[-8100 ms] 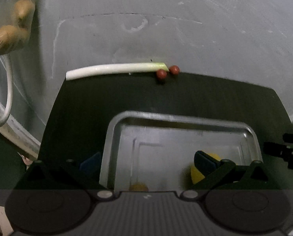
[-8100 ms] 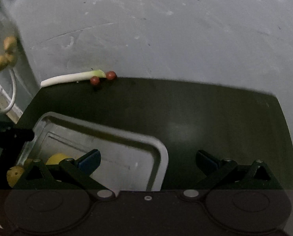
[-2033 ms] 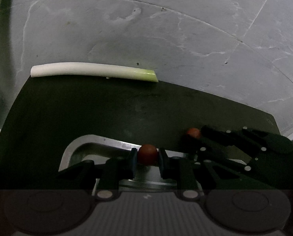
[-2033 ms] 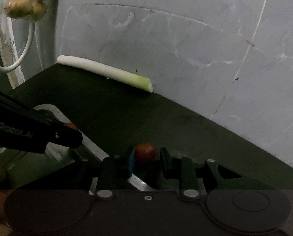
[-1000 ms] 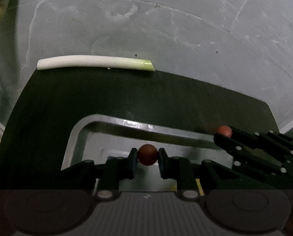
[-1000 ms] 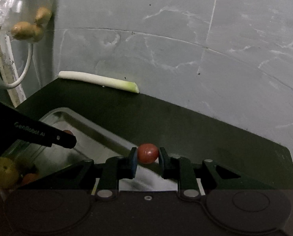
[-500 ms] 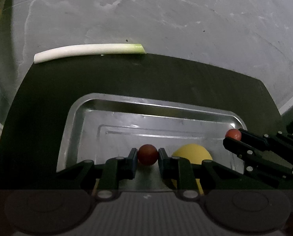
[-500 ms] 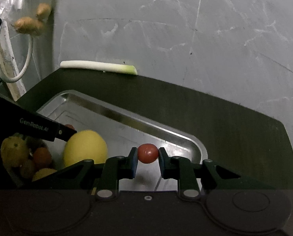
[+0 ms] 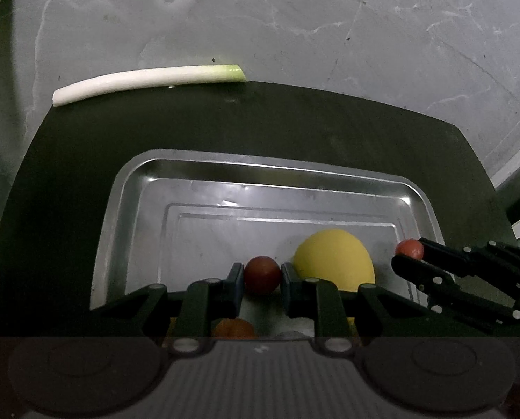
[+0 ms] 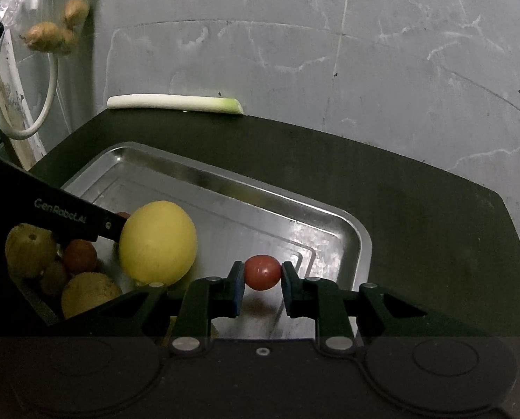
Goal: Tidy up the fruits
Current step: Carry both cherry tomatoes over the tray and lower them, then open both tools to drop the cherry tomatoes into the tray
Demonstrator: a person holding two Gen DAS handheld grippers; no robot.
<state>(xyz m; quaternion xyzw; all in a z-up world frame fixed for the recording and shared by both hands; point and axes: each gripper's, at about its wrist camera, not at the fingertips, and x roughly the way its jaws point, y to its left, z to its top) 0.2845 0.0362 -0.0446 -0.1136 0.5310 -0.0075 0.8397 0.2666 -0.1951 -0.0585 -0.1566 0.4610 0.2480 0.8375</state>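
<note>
One dark table (image 9: pixel 330 132); steel tray (image 9: pixel 127 188) under both grippers; leek (image 9: pixel 148 78) far beyond; yellow fruit (image 10: pixel 157 242) beside; left gripper (image 9: pixel 262 281) clamped on red tomato (image 9: pixel 262 274); right gripper (image 10: pixel 262 281) clamped on second tomato (image 10: pixel 262 272).

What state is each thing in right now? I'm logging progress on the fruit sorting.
left gripper: shut on a small red fruit, over the tray.
right gripper: shut on another small red fruit.
metal tray: partly filled.
yellow fruit: resting in the tray.
leek stalk: lying at the table's back edge.
</note>
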